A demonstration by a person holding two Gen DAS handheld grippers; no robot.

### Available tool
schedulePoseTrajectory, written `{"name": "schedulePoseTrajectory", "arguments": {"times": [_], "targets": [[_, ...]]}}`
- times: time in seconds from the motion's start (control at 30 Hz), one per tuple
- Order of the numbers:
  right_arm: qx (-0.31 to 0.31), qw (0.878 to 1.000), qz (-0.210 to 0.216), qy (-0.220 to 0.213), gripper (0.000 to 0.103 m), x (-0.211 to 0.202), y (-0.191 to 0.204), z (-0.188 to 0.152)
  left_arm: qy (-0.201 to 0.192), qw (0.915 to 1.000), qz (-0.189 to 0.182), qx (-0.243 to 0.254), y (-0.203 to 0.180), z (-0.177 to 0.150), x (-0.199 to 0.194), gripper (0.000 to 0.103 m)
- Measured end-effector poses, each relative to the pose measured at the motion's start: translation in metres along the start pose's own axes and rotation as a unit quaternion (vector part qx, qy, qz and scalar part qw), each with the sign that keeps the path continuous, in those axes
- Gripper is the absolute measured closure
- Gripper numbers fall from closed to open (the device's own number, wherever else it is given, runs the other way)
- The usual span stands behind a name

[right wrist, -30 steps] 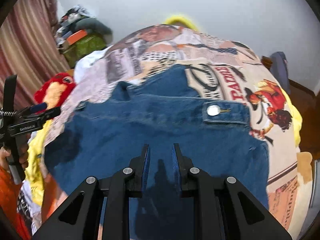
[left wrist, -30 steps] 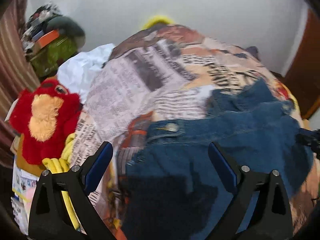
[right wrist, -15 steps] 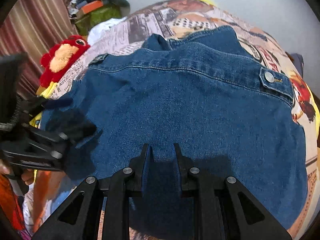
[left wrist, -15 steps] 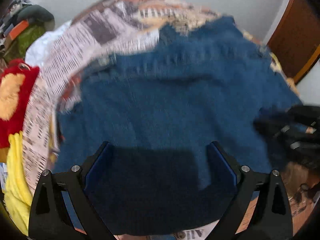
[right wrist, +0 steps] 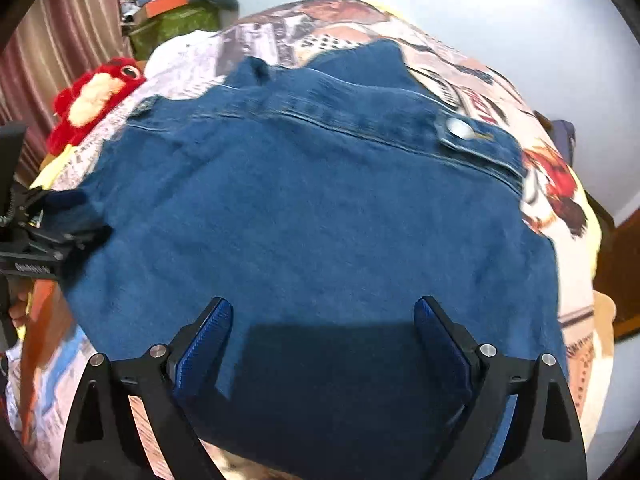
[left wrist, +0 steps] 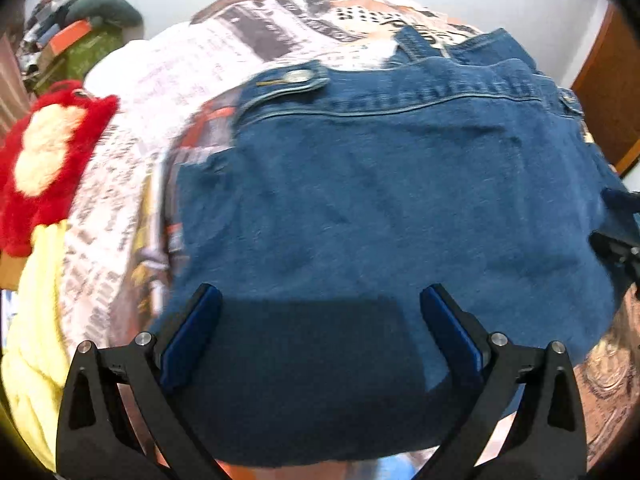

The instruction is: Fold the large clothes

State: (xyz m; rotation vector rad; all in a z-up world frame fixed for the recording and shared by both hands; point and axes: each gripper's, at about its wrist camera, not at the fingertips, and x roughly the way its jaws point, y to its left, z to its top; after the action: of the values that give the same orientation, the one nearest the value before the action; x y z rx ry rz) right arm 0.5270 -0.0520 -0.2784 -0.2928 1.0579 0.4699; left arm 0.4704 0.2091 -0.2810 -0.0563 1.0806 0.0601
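A blue denim garment (left wrist: 380, 200) lies spread flat on the printed bedspread (left wrist: 168, 76); it fills the right wrist view (right wrist: 320, 220) too. A waistband seam with metal buttons (left wrist: 296, 77) (right wrist: 458, 127) runs along its far side. My left gripper (left wrist: 320, 332) is open and empty above the garment's near edge. My right gripper (right wrist: 322, 340) is open and empty above the near edge as well. The left gripper shows at the left edge of the right wrist view (right wrist: 36, 240), the right gripper at the right edge of the left wrist view (left wrist: 624, 236).
A red and cream plush toy (left wrist: 44, 160) (right wrist: 92, 100) lies at the bed's left side beside a yellow cloth (left wrist: 32, 320). A green bag under a heap of things (right wrist: 176, 20) stands by the wall at back left. A wooden door (left wrist: 608, 92) is on the right.
My right gripper has opened; it was shut a second ago. The left gripper swung right over the denim and stayed open. The garment now lies flatter and more spread.
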Motion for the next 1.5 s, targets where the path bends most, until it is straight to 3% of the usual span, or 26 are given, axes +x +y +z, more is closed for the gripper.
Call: {"name": "schedulePoseTrajectory", "arguments": {"times": [0.1, 0.2, 0.23, 0.33, 0.43, 0.53, 0.67, 0.93, 1.2, 1.3, 1.5], "targets": [[-0.004, 1.000, 0.017, 0.000, 0.011, -0.007, -0.010, -0.007, -0.002, 0.9997, 0.025, -0.002, 0.008, -0.006, -0.004, 0.000], [-0.017, 0.999, -0.033, -0.011, 0.010, -0.017, -0.015, -0.015, -0.001, 0.9998, 0.018, -0.012, 0.015, -0.013, -0.009, 0.000], [-0.017, 0.999, -0.030, -0.013, 0.010, -0.020, -0.017, -0.017, -0.003, 0.9995, 0.029, -0.016, 0.017, -0.014, -0.012, 0.000], [0.013, 0.999, -0.031, -0.006, 0.010, -0.027, -0.036, -0.023, -0.009, 0.9980, 0.059, -0.021, 0.022, -0.018, -0.018, 0.000], [0.039, 0.998, -0.041, 0.002, 0.010, -0.030, -0.056, -0.030, -0.009, 0.9970, 0.066, -0.039, 0.036, -0.022, -0.024, 0.001], [0.050, 0.998, -0.024, 0.000, 0.010, -0.038, -0.069, -0.039, -0.006, 0.9956, 0.076, -0.055, 0.050, -0.029, -0.030, 0.001], [0.049, 0.996, -0.068, -0.002, 0.010, -0.045, -0.071, -0.046, -0.014, 0.9932, 0.081, -0.083, 0.066, -0.036, -0.041, 0.001], [0.077, 0.996, -0.041, -0.009, 0.010, -0.066, -0.065, -0.042, -0.046, 0.9896, 0.090, -0.102, 0.070, -0.045, -0.072, 0.001], [0.067, 0.995, -0.016, -0.067, 0.010, -0.104, -0.026, -0.018, -0.115, 0.9809, 0.024, -0.155, 0.067, -0.052, -0.115, 0.001], [0.062, 0.995, -0.004, -0.080, 0.010, -0.109, -0.009, -0.008, -0.111, 0.9762, -0.031, -0.183, 0.065, -0.056, -0.115, 0.001], [0.025, 0.997, -0.003, -0.078, 0.010, -0.094, 0.027, 0.006, -0.087, 0.9629, -0.094, -0.238, 0.058, -0.071, -0.092, 0.001]]}}
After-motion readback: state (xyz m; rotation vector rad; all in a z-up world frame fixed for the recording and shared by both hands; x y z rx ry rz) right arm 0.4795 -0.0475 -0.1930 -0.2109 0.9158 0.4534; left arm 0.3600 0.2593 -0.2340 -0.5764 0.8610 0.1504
